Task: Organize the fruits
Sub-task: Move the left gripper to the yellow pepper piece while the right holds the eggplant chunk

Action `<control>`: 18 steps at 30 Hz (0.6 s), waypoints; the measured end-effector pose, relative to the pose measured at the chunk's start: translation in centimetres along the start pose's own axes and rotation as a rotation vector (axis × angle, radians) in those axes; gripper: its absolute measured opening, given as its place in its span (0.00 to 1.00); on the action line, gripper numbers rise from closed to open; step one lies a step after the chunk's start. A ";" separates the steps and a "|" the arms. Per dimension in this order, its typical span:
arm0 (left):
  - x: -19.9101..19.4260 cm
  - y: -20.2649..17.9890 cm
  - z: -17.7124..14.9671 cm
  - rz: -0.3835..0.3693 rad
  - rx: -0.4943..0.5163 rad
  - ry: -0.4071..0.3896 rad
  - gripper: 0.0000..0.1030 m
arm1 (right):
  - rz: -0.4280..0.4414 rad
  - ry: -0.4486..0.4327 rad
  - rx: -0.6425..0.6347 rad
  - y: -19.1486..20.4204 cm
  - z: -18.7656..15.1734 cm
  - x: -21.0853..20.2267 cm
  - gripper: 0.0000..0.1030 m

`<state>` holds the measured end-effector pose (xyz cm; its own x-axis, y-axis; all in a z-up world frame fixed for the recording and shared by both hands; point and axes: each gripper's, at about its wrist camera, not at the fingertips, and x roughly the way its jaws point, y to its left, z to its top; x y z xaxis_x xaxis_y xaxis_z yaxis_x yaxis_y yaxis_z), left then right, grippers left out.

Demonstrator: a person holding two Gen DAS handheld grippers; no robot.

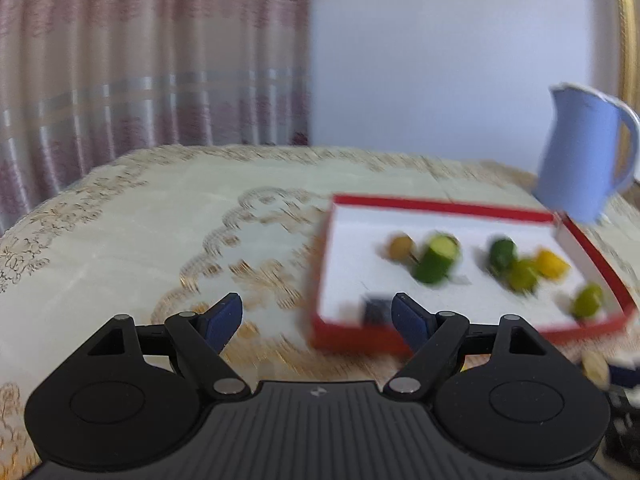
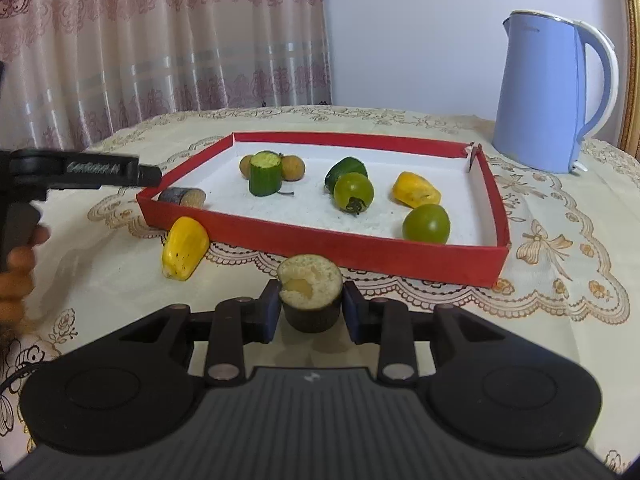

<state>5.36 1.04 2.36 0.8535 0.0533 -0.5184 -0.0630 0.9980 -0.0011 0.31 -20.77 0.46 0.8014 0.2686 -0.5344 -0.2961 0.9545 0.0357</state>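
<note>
right gripper [image 2: 310,312] clamped on dark-skinned fruit chunk [image 2: 310,294] near red tray [image 2: 360,246] front edge; light, spongy, squeeze gently; left gripper [image 1: 316,320] open, empty.

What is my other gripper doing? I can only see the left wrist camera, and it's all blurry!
Observer: The right gripper is shut on a dark-skinned cut piece with a pale top, just in front of the red tray.
Operator: Is any fruit lying outside the tray?
Observer: Yes, one yellow piece lies on the tablecloth beside the tray's front wall.
Operator: I see one little brown ball in the tray. Are there more?
Observer: There are two: a left brown ball and a right brown ball, on either side behind the upright green cylinder.
</note>
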 end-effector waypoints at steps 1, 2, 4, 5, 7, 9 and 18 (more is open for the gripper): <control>-0.4 -0.6 -0.4 -0.003 0.020 0.002 0.79 | 0.003 -0.002 -0.001 0.0 0.0 0.0 0.30; -0.6 -1.2 -0.8 -0.003 0.041 0.001 0.79 | 0.004 -0.002 -0.001 0.0 0.0 0.0 0.30; -1.0 -2.5 -1.3 -0.002 0.080 0.001 0.79 | 0.010 -0.001 0.003 0.0 -0.1 0.0 0.30; -1.1 -3.2 -1.5 -0.001 0.100 0.000 0.79 | 0.012 0.000 0.002 0.0 -0.1 0.0 0.30; -1.0 -4.2 -1.8 0.001 0.127 -0.004 0.79 | 0.014 0.001 -0.001 0.1 -0.1 0.1 0.30; -0.8 -4.9 -1.9 0.015 0.141 0.008 0.79 | 0.016 0.001 -0.003 0.0 -0.1 0.0 0.30; 1.2 -5.6 -1.3 0.034 0.105 0.111 0.80 | 0.022 0.004 0.005 0.0 -0.1 0.0 0.30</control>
<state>6.02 -4.55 0.61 0.7889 0.0885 -0.6081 -0.0313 0.9941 0.1041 0.27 -20.80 0.37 0.7925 0.2889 -0.5371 -0.3111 0.9490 0.0513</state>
